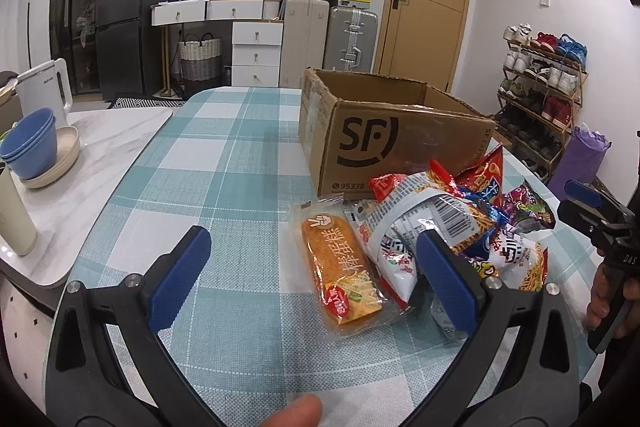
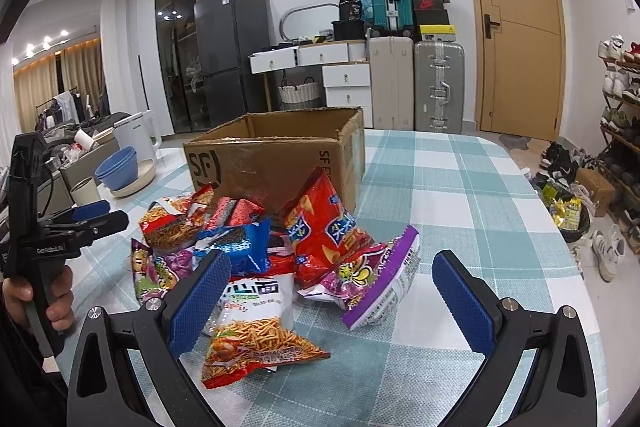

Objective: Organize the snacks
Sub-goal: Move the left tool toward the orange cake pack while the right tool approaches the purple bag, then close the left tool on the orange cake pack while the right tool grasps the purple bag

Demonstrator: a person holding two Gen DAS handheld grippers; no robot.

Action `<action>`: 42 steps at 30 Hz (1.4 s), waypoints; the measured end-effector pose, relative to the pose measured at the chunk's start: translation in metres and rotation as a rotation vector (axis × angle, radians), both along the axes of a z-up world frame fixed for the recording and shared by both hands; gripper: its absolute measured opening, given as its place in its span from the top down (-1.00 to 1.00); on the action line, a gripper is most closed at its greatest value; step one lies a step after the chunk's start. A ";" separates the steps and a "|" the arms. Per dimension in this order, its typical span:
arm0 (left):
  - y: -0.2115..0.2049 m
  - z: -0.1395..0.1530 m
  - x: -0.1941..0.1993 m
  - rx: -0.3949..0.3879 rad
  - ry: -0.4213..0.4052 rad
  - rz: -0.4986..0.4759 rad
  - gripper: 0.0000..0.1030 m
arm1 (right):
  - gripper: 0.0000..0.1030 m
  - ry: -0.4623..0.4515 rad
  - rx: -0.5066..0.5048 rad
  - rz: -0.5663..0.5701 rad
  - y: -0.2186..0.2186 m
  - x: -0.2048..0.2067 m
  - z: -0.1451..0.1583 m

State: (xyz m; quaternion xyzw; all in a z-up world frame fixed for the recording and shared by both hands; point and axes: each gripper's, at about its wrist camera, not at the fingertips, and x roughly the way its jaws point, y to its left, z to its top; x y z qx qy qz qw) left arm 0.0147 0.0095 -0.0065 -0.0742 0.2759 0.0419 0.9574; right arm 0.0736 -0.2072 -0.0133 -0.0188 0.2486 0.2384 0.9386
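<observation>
A heap of snack bags (image 2: 280,259) lies on the checked tablecloth in front of an open cardboard SF box (image 2: 280,155). In the left wrist view the box (image 1: 384,139) stands behind the heap (image 1: 452,223), and an orange cake packet (image 1: 344,271) lies at the heap's near left. My left gripper (image 1: 316,267) is open, hovering above the cloth with the cake packet between its pads. My right gripper (image 2: 336,295) is open just short of the heap, over a white noodle-snack bag (image 2: 256,323) and a purple bag (image 2: 376,283). Neither holds anything.
Blue bowls (image 1: 30,143) on a cream plate, a white kettle (image 1: 44,91) and a pale bottle (image 1: 14,215) stand on the marble table to the left. Behind are a dark fridge (image 1: 132,15), white drawers, suitcases (image 1: 352,39) and a door. A shoe rack (image 1: 540,83) stands right.
</observation>
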 end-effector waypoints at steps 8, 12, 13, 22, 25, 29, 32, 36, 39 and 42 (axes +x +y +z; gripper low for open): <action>0.003 0.000 0.001 0.025 0.008 0.014 -0.99 | -0.99 0.023 -0.034 -0.018 0.000 0.009 0.004; 0.009 0.005 0.001 0.020 0.019 0.022 -0.99 | -0.99 0.059 -0.065 -0.033 -0.002 0.018 0.006; 0.011 0.005 0.001 0.014 0.027 0.026 -0.99 | -0.99 0.070 -0.076 -0.039 -0.002 0.021 0.006; 0.036 -0.006 0.018 -0.030 0.145 0.056 -0.99 | -0.99 0.260 -0.111 -0.089 -0.010 0.057 -0.020; 0.033 -0.015 0.030 -0.058 0.199 0.016 -0.99 | -0.99 0.286 -0.099 -0.101 -0.013 0.064 -0.025; 0.023 -0.023 0.042 -0.038 0.243 -0.004 -0.99 | -0.97 0.309 -0.097 -0.112 -0.015 0.073 -0.031; 0.023 -0.031 0.053 -0.036 0.275 0.016 -0.99 | -0.93 0.324 -0.101 -0.098 -0.013 0.078 -0.036; 0.023 -0.037 0.064 -0.067 0.299 0.002 -0.99 | -0.79 0.340 -0.119 -0.077 -0.004 0.082 -0.041; 0.020 -0.039 0.067 -0.070 0.309 -0.012 -0.99 | -0.60 0.354 -0.122 -0.057 0.002 0.087 -0.045; 0.021 -0.042 0.069 -0.091 0.324 -0.029 -0.99 | -0.46 0.361 -0.118 -0.035 0.007 0.088 -0.048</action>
